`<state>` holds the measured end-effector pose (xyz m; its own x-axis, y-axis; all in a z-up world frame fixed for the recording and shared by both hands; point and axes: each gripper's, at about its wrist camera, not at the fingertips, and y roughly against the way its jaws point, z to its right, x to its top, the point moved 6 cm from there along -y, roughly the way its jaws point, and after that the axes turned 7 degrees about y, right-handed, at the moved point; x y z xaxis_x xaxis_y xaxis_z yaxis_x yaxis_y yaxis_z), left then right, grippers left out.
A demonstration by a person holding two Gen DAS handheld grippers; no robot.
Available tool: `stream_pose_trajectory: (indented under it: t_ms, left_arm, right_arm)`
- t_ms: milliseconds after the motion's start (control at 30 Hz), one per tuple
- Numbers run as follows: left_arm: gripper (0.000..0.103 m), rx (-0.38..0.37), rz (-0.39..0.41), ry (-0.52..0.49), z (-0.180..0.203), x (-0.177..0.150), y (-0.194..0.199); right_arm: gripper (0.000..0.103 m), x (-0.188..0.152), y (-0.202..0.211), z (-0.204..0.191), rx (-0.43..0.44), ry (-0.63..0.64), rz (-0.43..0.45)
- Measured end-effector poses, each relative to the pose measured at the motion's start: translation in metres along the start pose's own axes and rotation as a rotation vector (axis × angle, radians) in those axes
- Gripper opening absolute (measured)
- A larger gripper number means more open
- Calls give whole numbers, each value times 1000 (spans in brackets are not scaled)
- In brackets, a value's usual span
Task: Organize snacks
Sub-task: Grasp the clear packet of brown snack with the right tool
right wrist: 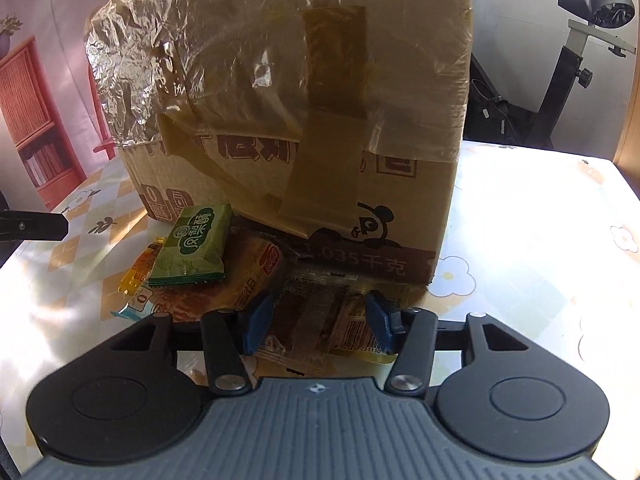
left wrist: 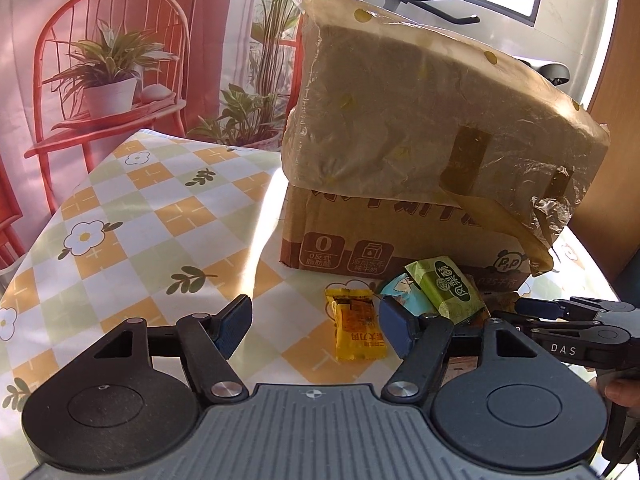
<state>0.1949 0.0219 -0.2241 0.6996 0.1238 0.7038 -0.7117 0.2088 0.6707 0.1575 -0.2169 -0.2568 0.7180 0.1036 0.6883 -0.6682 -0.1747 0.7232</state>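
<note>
A small heap of snack packets lies on the checked tablecloth (left wrist: 140, 208) in front of a taped cardboard box (left wrist: 400, 248) (right wrist: 300, 200). My left gripper (left wrist: 316, 324) stands open low over the cloth, with a yellow packet (left wrist: 356, 328) lying flat between its fingers, nearer the right one and untouched. A teal packet (left wrist: 404, 292) and a green packet (left wrist: 448, 288) (right wrist: 192, 248) lie just beyond. My right gripper (right wrist: 320, 320) is open astride a clear packet of brown snack (right wrist: 312, 320), which spreads under both pads. An orange packet (right wrist: 248, 276) lies to its left.
The box's top is wrapped in crinkled plastic (left wrist: 420, 112) and rises high above the snacks. The right gripper (left wrist: 516, 310) shows at the right of the left wrist view, a hand (left wrist: 624, 392) behind it. An exercise bike (right wrist: 580, 60) stands beyond the table's far edge.
</note>
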Motion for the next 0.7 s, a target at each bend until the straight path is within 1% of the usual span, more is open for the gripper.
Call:
stream_pose_trajectory:
  t_ms: [100,233,367,433,500,567,667,700]
  left_arm:
    - [72,-2,-11,2,0,-1,-6]
    - [72,-8,-24,6,2,-2,-12]
    - [72,-18,-31,12,8,-3,-17]
    - [72,-24,-36,13,12,-5,-17]
    - [71,-34,-42,10,17,-8,-18]
    - [70,-45,-50,6,24,-12,-16]
    - [66,-71,-74,-4,35,-25,-14]
    - [66,-83,-87,-7,40,-31,-14]
  right_arm:
    - [55,1,-11,-3,-15,-5,-20]
    - [61,0,-21,-8,-33,8,-39]
    - [63,-4,-25,-15,-59,43,-30]
    - [59,-6,-27,-19,-65,63,-19]
    - [50,-9,-22,-19,-54,59,2]
    - [46,-13,-16,-19,-45,46,24]
    - [45,-19,-1,-19,-10,24,67]
    - [45,-21,3,-20,1,22,74]
